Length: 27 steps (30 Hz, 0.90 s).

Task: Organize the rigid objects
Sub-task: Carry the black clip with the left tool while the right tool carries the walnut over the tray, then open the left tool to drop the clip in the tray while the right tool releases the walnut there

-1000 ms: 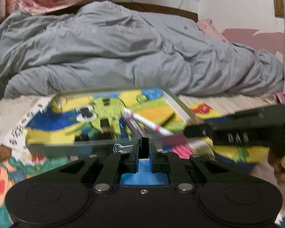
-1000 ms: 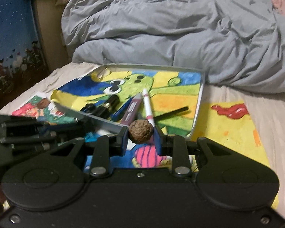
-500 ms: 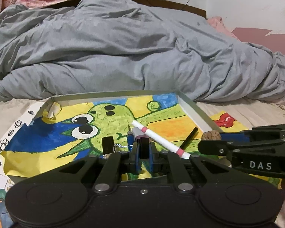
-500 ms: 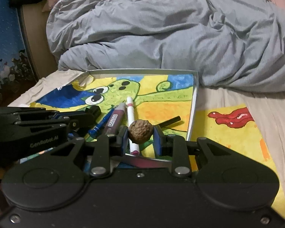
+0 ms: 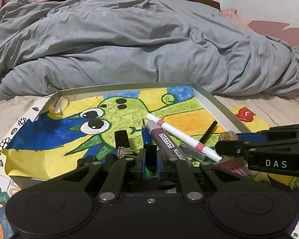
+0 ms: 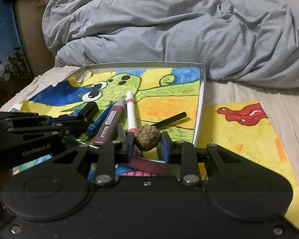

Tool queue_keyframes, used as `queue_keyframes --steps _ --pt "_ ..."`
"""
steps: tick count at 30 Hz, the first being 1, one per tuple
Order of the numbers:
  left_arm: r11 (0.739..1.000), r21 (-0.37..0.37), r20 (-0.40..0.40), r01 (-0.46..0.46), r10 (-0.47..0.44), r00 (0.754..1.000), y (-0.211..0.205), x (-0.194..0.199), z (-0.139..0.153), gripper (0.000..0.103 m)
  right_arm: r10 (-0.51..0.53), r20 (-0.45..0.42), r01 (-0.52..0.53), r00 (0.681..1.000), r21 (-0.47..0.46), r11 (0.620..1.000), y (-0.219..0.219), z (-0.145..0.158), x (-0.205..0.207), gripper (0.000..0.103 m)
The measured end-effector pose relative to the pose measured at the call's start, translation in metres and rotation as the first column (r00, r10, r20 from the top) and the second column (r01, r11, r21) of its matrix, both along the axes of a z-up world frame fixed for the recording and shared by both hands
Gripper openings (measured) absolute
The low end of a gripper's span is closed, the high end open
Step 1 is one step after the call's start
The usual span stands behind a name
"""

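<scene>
Gripping a walnut (image 6: 148, 140) over the tray (image 6: 201, 91) rim, right claw (image 6: 148, 142), left claw (image 5: 150, 161) clenched, holding nothing

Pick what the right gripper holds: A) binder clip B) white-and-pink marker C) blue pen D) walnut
D: in the right wrist view the walnut sits clamped between the right gripper fingers over the tray's near edge, while the white-and-pink marker lies loose in the tray.
</scene>
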<state>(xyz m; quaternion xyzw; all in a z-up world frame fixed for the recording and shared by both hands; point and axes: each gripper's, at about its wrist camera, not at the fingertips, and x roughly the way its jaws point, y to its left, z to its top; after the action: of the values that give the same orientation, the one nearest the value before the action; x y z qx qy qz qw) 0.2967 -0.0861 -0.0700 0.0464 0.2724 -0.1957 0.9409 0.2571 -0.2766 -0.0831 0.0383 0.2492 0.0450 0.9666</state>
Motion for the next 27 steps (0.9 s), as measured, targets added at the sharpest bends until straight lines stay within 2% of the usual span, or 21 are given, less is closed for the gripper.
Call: queue_keyframes --steps 5,7,11,13,17,21,25,27 --pt "1.000 0.001 -0.010 -0.003 0.003 1.000 -0.002 0.001 0.000 0.013 0.007 -0.002 -0.007 1.000 -0.002 1.000 0.002 0.001 0.001 0.022" --pt "1.000 -0.003 -0.016 -0.012 0.012 1.000 -0.001 0.001 0.000 0.018 0.009 -0.004 -0.009 1.000 0.001 1.000 0.001 0.002 0.001 0.022" --pt "1.000 -0.011 -0.019 -0.029 0.028 0.999 0.002 0.000 0.002 0.021 0.009 0.003 -0.009 1.000 0.005 1.000 0.000 0.004 0.000 0.031" --pt "0.999 -0.012 -0.014 -0.039 0.039 0.999 0.005 -0.003 0.003 0.027 0.008 0.011 -0.008 1.000 0.004 1.000 0.000 0.006 -0.002 0.034" --pt "0.998 -0.025 -0.001 -0.064 0.064 0.998 0.013 -0.008 0.010 0.037 0.010 0.032 -0.011 0.999 0.009 1.000 0.000 0.012 -0.008 0.048" --pt "0.995 -0.031 0.028 -0.093 0.094 0.995 0.021 -0.015 0.022 0.051 0.013 0.053 -0.014 0.999 0.020 1.000 0.001 0.021 -0.015 0.052" --pt "0.992 -0.038 0.063 -0.123 0.125 0.990 0.030 -0.026 0.035 0.067 0.013 0.080 -0.015 0.997 0.028 0.999 0.002 0.032 -0.028 0.065" --pt "0.990 -0.044 0.075 -0.133 0.136 0.988 0.034 -0.033 0.041 0.072 0.008 0.091 -0.011 0.996 0.031 0.999 0.003 0.038 -0.034 0.071"
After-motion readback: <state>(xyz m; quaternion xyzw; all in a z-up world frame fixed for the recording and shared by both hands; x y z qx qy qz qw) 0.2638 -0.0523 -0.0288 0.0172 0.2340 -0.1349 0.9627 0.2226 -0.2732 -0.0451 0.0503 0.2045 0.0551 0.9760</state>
